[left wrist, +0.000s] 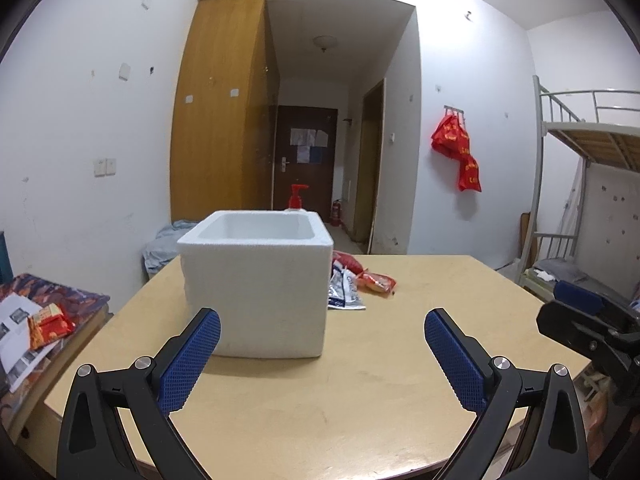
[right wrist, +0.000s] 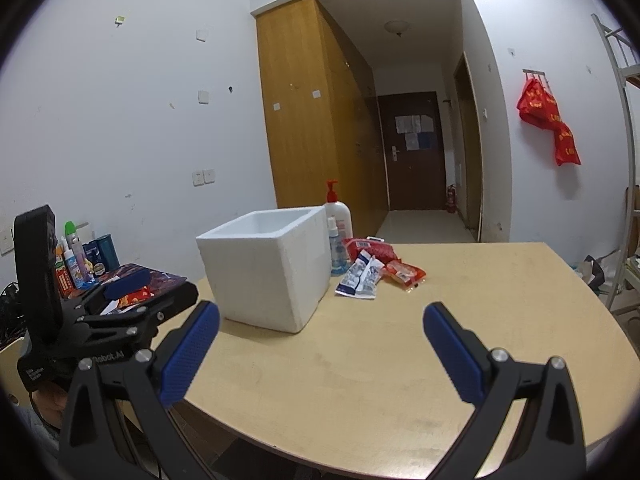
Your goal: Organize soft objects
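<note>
A white foam box (left wrist: 256,280) (right wrist: 268,266) stands open-topped on the pale wooden table (left wrist: 360,380) (right wrist: 460,320). Beside it on the right lie soft packets: blue-and-white pouches (left wrist: 345,290) (right wrist: 360,274), an orange-red snack packet (left wrist: 376,282) (right wrist: 405,273) and a red bag (left wrist: 349,262) (right wrist: 370,249) behind them. My left gripper (left wrist: 322,330) hangs open just before the box, nothing between its blue pads. My right gripper (right wrist: 320,324) is open too, over bare table to the box's right. Each gripper shows at the edge of the other's view.
A red-pump lotion bottle (right wrist: 338,210) and a small spray bottle (right wrist: 335,246) stand behind the box. Left of the table a patterned surface (left wrist: 48,300) carries papers, a red snack packet (left wrist: 50,322) and several bottles (right wrist: 82,256). A bunk bed (left wrist: 580,184) stands at right.
</note>
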Available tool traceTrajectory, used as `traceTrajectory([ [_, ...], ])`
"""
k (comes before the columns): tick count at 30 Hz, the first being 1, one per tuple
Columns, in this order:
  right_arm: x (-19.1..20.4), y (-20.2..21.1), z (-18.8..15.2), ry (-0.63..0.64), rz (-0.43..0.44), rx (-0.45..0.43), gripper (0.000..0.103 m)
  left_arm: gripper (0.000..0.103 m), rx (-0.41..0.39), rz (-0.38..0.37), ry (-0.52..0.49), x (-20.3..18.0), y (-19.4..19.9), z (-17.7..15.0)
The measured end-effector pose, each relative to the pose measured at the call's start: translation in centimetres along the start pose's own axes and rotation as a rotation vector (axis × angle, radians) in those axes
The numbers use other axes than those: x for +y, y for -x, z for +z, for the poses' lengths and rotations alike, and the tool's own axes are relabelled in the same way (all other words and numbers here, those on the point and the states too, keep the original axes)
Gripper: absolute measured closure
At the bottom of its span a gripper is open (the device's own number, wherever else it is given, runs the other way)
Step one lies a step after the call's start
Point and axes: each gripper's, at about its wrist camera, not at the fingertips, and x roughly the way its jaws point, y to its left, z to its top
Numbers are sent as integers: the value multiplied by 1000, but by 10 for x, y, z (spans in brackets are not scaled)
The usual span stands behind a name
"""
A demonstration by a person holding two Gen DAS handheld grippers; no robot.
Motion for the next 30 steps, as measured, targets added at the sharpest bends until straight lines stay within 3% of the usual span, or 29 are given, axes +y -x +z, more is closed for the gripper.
traceTrajectory([
  [30, 1, -6, -1, -4, 14, 34, 0, 1, -9, 23, -3, 7, -1, 4],
])
